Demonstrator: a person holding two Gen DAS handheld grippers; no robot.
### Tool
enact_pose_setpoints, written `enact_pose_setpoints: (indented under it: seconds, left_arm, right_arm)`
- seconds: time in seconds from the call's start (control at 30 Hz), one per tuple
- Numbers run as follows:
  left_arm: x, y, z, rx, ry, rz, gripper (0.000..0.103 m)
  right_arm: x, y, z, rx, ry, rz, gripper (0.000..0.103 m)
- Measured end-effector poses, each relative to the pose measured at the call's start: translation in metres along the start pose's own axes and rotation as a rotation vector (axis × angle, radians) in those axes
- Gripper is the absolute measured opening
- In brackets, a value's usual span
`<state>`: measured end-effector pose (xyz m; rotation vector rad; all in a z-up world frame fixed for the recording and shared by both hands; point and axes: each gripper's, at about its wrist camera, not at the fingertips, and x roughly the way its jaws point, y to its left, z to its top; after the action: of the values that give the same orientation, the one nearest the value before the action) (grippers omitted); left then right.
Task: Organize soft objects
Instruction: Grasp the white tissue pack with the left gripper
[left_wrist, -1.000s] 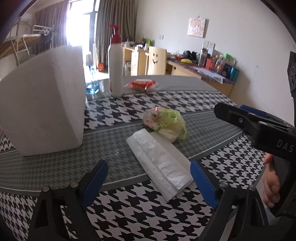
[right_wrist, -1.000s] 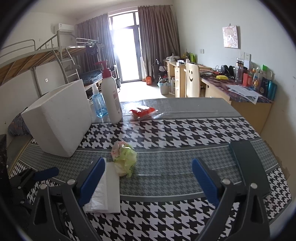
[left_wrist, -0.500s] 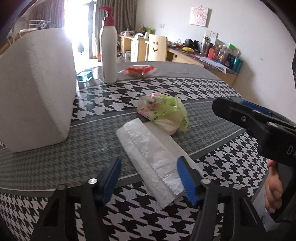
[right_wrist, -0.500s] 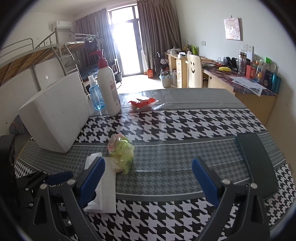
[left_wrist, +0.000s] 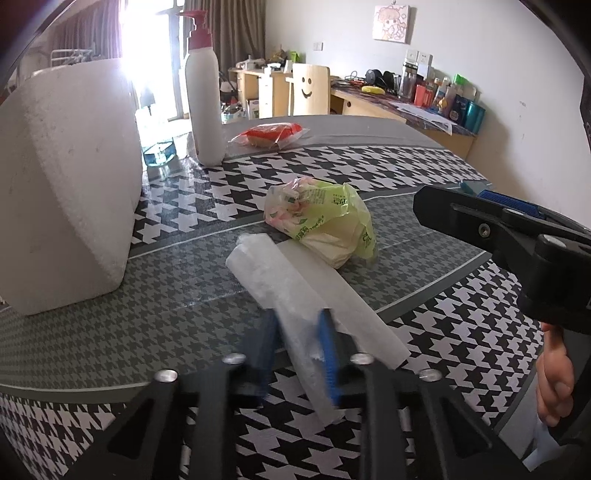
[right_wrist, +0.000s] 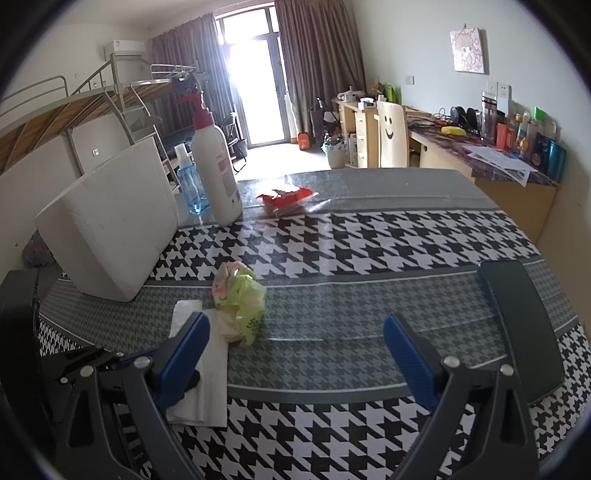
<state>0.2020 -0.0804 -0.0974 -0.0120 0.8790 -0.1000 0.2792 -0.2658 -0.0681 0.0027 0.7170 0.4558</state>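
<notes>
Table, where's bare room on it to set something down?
The table lies bare across the middle, between the green bag and the dark phone, in front of the open right gripper. It is crowded along the left: foam box, pump bottle, blue spray bottle, red packet, white bag.

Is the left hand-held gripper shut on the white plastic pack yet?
Yes: the left hand-held gripper has both blue pads pressed against the white plastic pack.

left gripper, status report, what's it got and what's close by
Left gripper shut on white plastic bag. Right gripper open, holding nothing. Green tissue pack touching the bag's far side; foam box off to the left.
</notes>
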Motion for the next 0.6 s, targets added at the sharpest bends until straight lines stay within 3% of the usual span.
enact_pose_setpoints:
  seconds: [0.03, 0.07, 0.6]
  left_arm:
    - [0.0, 0.001, 0.0, -0.003, 0.0, -0.01, 0.007]
    - [0.0, 0.003, 0.0, -0.01, 0.001, -0.024, 0.005]
    - [-0.019, 0.021, -0.003, -0.018, -0.025, -0.06, 0.004]
  right_arm:
    - [0.0, 0.0, 0.0, 0.001, 0.001, -0.001, 0.097]
    - [0.001, 0.0, 0.0, 0.002, 0.002, -0.001, 0.097]
    - [0.018, 0.018, 0.005, -0.027, 0.048, 0.003, 0.097]
